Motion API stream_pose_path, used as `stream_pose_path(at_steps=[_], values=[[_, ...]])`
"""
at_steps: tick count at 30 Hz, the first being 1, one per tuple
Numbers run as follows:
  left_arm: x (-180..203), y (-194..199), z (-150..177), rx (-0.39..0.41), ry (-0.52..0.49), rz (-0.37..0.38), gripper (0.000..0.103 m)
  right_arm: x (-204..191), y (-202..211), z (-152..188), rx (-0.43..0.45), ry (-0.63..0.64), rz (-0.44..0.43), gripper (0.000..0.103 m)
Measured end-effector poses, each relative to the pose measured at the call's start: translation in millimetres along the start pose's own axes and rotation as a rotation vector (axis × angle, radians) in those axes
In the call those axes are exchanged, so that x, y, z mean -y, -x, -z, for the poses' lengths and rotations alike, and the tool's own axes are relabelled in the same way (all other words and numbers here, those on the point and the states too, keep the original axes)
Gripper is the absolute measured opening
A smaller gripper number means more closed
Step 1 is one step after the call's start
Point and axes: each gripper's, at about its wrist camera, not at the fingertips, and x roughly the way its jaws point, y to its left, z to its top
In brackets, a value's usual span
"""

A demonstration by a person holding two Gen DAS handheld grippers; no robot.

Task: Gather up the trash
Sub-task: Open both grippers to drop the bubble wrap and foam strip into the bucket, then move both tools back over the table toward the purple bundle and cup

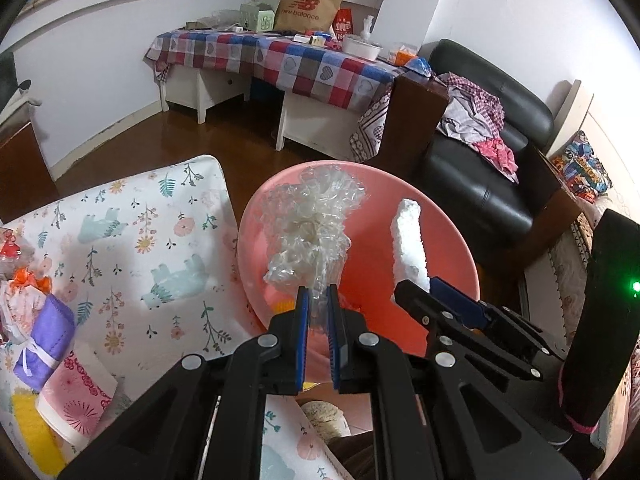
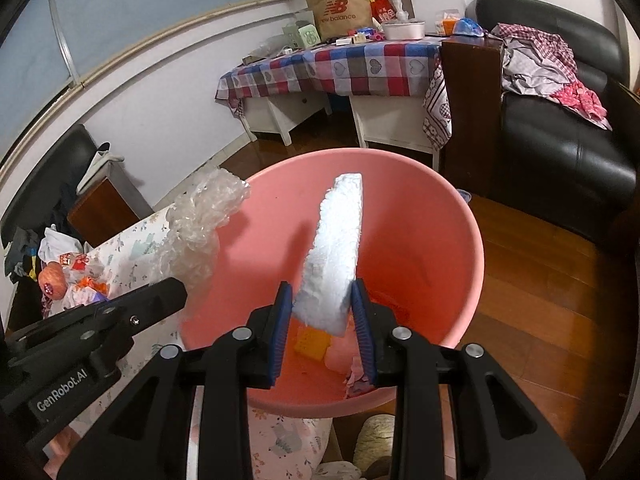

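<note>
A: Left wrist view. What's in the left gripper (image 1: 319,300)?

B: Crumpled clear wrap (image 1: 316,228), pinched between the blue pads, jaws nearly together. The wrap stands up over the pink bin (image 1: 452,236), toward its 9 o'clock rim.

A: And at 3 o'clock?

B: The right gripper (image 1: 416,292) reaches in from there, holding a white foam strip (image 1: 408,244) upright above the bin's mouth. I can't tell its jaw gap from here.

A: Surroundings?

B: Floral tablecloth (image 1: 132,240) at 9 o'clock, with a purple cloth roll (image 1: 50,332) and a pink cup (image 1: 76,396) lying at 8. Checked table (image 1: 280,60) at 12, brown paper bag (image 1: 308,0) on it. Black sofa (image 1: 480,176) at 2.

A: Right wrist view now.

B: Right gripper (image 2: 322,312) dead centre, jaws at a middling gap, clamped on the base of the foam (image 2: 336,248). The foam tilts toward 12, over the bin (image 2: 444,240). Inside the bin, at 6, a yellow scrap (image 2: 310,342) lies on the bottom.

A: The left gripper?

B: One finger (image 2: 160,292) pokes in from 9 o'clock. Wrap (image 2: 200,228) rises from it, straddling the bin's rim at 10. An apple (image 2: 52,276) sits on the tablecloth (image 2: 132,240) at 9.
</note>
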Motion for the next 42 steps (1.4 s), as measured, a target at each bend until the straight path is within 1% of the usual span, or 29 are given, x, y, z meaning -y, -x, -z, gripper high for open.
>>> stream_pose_path(at_steps=[5,10,13,14,15,17,20,28,36,42], values=[[4.4,-5.5,-1.0,-0.003,-0.01,0.002,0.009,4.0,-1.7,-1.3,0.003,-0.01,0.013,0.031],[6.6,-7.5,-2.3,-0.002,-0.01,0.003,0.013,4.6,-4.2,0.6,-0.006,-0.01,0.027,0.033],[9.0,-8.5,-2.9,0.005,-0.014,0.002,0.023,6.1,-5.8,1.5,-0.009,-0.019,0.028,0.033],[9.2,-8.2,-2.7,0.009,-0.014,-0.001,0.029,6.4,-6.0,2.0,-0.01,-0.023,0.029,0.033],[9.5,-7.8,-2.8,0.013,-0.014,-0.003,0.033,6.7,-6.1,1.9,-0.011,-0.026,0.028,0.033],[9.9,-7.1,-3.1,0.019,-0.013,-0.001,0.034,7.7,-5.9,2.3,-0.011,-0.032,0.026,0.033],[9.8,-5.4,-4.2,0.025,-0.012,0.003,0.041,8.4,-5.7,2.2,-0.013,-0.033,0.028,0.034],[9.2,6.5,-2.4,0.042,-0.017,0.003,0.042,5.9,4.4,5.7,-0.001,-0.032,0.018,0.034],[1.6,30.8,7.5,0.056,0.003,-0.003,0.043,-6.1,26.6,15.2,0.02,-0.041,-0.026,0.034],[-11.4,58.2,25.7,0.079,-0.002,-0.042,0.043,-27.7,40.8,25.9,0.022,-0.01,-0.066,0.034]])
